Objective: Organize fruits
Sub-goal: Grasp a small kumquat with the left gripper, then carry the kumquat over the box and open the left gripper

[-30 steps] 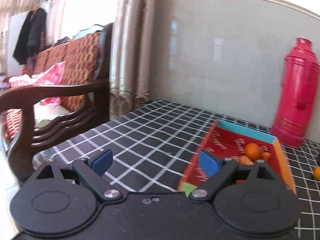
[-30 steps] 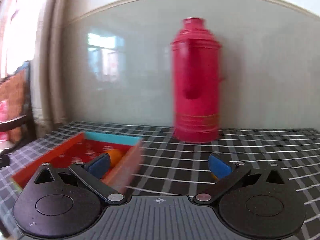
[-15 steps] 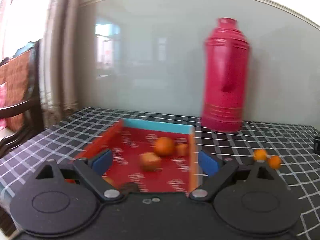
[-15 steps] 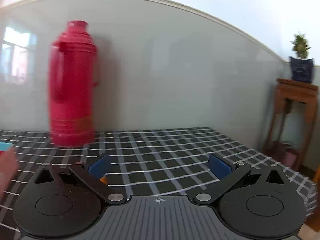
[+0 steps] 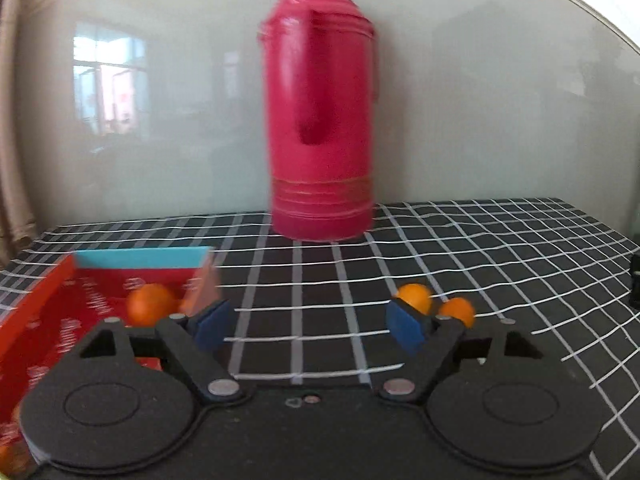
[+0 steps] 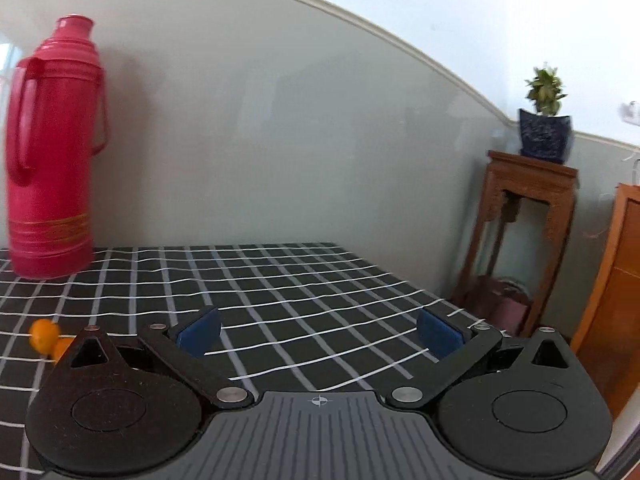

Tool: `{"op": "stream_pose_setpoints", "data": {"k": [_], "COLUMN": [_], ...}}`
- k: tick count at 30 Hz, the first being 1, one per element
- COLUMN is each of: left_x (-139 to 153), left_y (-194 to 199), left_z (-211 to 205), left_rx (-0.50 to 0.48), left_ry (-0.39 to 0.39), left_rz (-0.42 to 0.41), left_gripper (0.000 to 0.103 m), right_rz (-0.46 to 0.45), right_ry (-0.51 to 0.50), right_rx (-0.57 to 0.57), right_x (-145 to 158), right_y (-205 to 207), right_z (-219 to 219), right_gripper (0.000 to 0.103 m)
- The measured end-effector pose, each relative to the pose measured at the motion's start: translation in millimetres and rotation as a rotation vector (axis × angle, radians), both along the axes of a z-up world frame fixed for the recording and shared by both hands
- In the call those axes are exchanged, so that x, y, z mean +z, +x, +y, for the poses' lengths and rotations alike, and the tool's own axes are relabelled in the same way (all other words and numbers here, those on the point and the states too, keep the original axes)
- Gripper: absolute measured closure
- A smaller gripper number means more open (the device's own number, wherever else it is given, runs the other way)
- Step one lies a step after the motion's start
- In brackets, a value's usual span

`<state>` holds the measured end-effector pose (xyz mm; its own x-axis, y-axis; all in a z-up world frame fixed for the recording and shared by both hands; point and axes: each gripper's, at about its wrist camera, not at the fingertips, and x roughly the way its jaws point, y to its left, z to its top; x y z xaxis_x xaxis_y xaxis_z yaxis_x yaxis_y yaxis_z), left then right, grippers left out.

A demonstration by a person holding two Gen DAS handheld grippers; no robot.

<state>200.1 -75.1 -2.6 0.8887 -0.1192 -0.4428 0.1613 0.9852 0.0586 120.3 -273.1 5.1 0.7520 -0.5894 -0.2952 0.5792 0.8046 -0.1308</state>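
Two small round orange fruits (image 5: 416, 298) near the tall red plastic flask (image 5: 322, 120), loose on the checked worktop (image 5: 500, 248): likely light, soft-skinned, apt to roll. Best pinched gently across the middle. Left claw (image 5: 308, 326) closing, nothing between its pads; right claw (image 6: 318, 330) spread, empty.

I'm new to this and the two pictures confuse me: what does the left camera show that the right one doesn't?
Only the left camera shows the red tray with an orange inside, and the left gripper, jaws closing on nothing. Only the right shows a potted plant on a wooden stand, and the open right gripper. Both show the red flask, checked tablecloth and two loose oranges.
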Motion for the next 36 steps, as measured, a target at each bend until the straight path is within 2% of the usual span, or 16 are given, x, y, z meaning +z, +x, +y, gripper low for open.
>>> {"op": "stream_pose_setpoints", "data": {"k": [2,9,13,17,19,22,24,26,36], "left_x": [-3.4,-10.1,-16.0,-26.3,-29.9,-29.3,-29.4,-29.2,-24.2], "left_y": [11.9,42.0,54.8,67.7,72.0,70.0,67.7,64.9,54.0], "left_z": [-11.2,-36.3,-43.0,-47.1,-44.3,-43.4,-43.4,-46.1,-49.2], "left_rx": [-0.027,-0.046,-0.061,-0.049,-0.049,-0.059,-0.079,-0.092,-0.090], "left_ry": [-0.010,-0.089,-0.141,-0.166,-0.191,-0.197,-0.208,-0.210,-0.177], "left_rz": [0.021,0.071,0.121,0.178,0.198,0.196,0.195,0.192,0.134], "left_gripper": [0.035,0.041,0.045,0.054,0.054,0.063,0.077,0.082,0.083], "right_rz": [0.003,0.025,0.035,0.039,0.038,0.039,0.037,0.036,0.031], "right_ry": [0.006,0.037,0.053,0.053,0.055,0.067,0.075,0.082,0.087], "right_rx": [-0.011,0.000,0.018,0.034,0.036,0.037,0.035,0.031,0.037], "right_x": [-0.8,-3.8,-5.0,-5.6,-5.9,-5.8,-5.7,-5.1,-3.6], "right_y": [0.3,2.0,3.5,3.7,3.7,3.8,3.4,3.4,4.1], "right_z": [-6.9,-19.2,-18.0,-16.6,-16.2,-19.2,-20.7,-22.4,-18.5], "right_gripper": [0.000,0.000,0.000,0.000,0.000,0.000,0.000,0.000,0.000]}}
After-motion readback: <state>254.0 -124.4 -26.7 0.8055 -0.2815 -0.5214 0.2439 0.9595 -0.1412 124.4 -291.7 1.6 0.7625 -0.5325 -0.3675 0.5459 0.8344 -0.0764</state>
